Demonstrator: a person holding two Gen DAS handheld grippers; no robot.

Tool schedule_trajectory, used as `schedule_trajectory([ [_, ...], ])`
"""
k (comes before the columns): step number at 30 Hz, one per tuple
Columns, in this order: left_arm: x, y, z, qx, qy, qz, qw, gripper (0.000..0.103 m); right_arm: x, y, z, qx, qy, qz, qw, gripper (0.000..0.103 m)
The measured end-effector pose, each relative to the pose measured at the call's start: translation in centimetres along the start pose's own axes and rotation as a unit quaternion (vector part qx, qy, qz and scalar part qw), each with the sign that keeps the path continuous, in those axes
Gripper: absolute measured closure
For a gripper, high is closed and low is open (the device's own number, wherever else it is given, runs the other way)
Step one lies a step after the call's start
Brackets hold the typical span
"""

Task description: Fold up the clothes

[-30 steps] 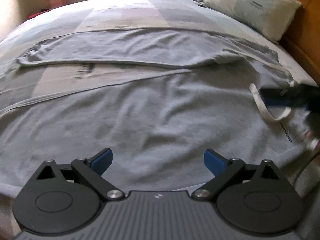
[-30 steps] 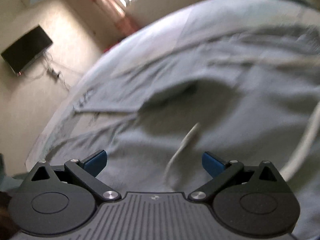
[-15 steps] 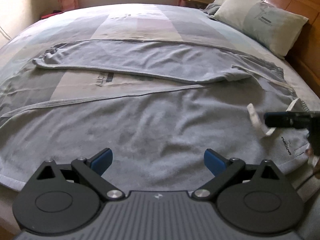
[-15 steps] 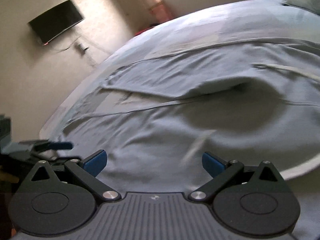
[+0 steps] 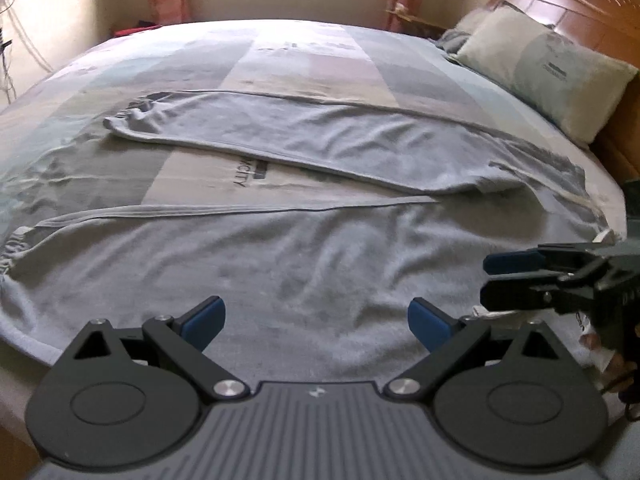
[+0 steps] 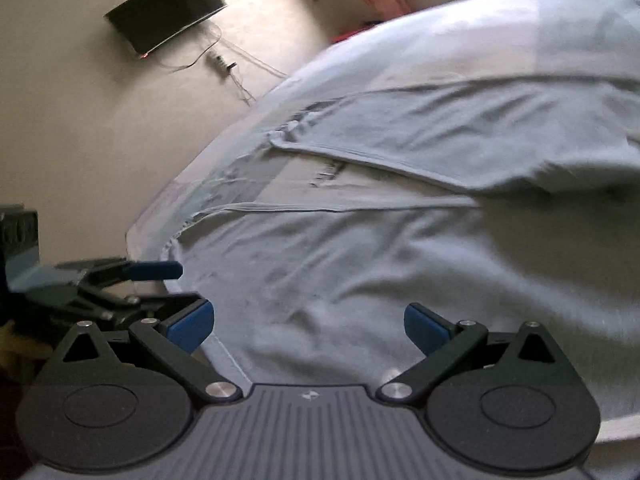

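Grey sweatpants (image 5: 320, 248) lie spread flat across the bed, cuffs to the left, waistband to the right. The far leg (image 5: 320, 140) angles away from the near one. A white drawstring (image 5: 604, 236) shows at the waist end. My left gripper (image 5: 316, 320) hovers open over the near leg with nothing between its fingers. My right gripper (image 6: 308, 322) is open too, above the same near leg (image 6: 360, 264). In the left wrist view the right gripper (image 5: 500, 278) hangs at the right, near the waistband. In the right wrist view the left gripper (image 6: 176, 286) is at the left.
The bed has a striped sheet (image 5: 304, 64), a pillow (image 5: 548, 68) and a wooden headboard (image 5: 580, 4) at the far right. A wall-mounted screen (image 6: 164, 28) with dangling cables hangs beyond the foot of the bed. Part of a hand (image 5: 612, 360) shows behind the right gripper.
Both grippers have drawn back toward the bed's near edge. The right gripper swung left, bringing the left gripper into its view. The drawstring loop no longer hangs by the right gripper.
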State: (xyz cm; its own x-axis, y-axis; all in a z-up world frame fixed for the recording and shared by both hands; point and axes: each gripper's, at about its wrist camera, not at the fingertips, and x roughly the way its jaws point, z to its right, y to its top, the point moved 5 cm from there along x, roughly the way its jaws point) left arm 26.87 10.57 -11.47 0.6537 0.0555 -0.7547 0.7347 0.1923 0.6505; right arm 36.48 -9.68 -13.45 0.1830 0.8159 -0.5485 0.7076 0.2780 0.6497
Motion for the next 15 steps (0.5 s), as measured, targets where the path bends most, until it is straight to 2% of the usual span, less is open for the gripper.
schedule_trajectory([
  [4,-0.1,-0.4,0.5,0.008,-0.012,-0.004,0.9999,0.005,-2.5,-0.4,0.5,0.012,-0.038,0.017,0.999,0.0],
  [7,0.7,-0.7,1.8,0.025,-0.023,-0.016,0.9993,0.005,-6.1,-1.8,2.0,0.023,-0.112,0.031,0.993,0.0],
  [10,1.7,-1.0,3.3,0.045,-0.034,-0.029,0.998,0.005,-9.8,-4.3,3.7,0.024,-0.208,0.042,0.977,0.0],
  [15,4.2,-1.7,7.6,0.096,-0.056,-0.051,0.9926,0.005,-13.4,-8.8,6.5,0.034,-0.328,0.034,0.944,0.0],
])
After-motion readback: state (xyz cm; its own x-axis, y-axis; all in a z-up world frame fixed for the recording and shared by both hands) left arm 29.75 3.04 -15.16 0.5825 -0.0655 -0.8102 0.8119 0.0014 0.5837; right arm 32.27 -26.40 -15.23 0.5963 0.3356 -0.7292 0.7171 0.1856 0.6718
